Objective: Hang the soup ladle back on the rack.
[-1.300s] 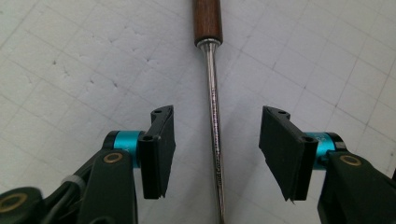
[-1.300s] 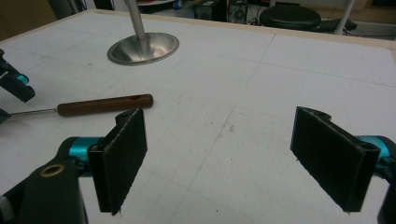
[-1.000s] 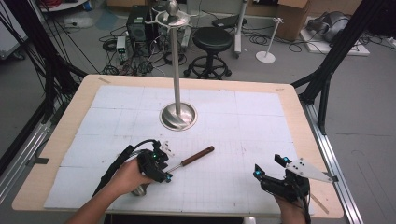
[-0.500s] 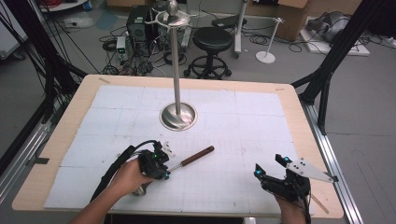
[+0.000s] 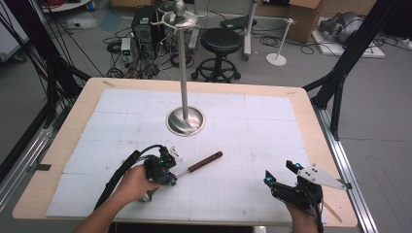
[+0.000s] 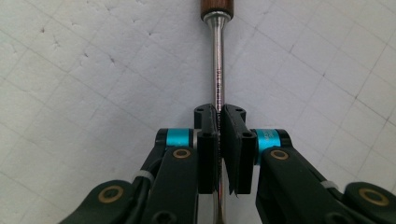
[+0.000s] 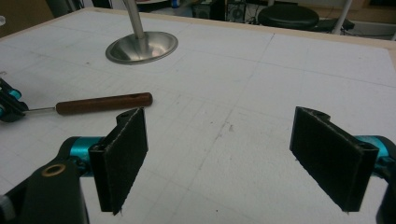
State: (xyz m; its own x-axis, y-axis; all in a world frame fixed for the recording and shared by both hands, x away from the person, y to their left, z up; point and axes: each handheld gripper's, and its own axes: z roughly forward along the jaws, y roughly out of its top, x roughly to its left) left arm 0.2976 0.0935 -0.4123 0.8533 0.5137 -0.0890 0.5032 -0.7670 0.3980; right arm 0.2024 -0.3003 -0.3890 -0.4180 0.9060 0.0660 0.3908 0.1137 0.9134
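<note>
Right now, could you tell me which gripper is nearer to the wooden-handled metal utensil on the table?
Left. The left gripper is shut on the wooden-handled utensil's thin metal shaft; the right gripper is open, apart from it near the table's right front corner.

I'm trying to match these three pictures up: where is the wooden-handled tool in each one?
High view: the tool lies low, left of centre, its metal end in the left claw.
Left gripper view: top centre, its shaft pinched between the jaws.
Right gripper view: left, mid-height.
Shared landmark: the white gridded mat.
</note>
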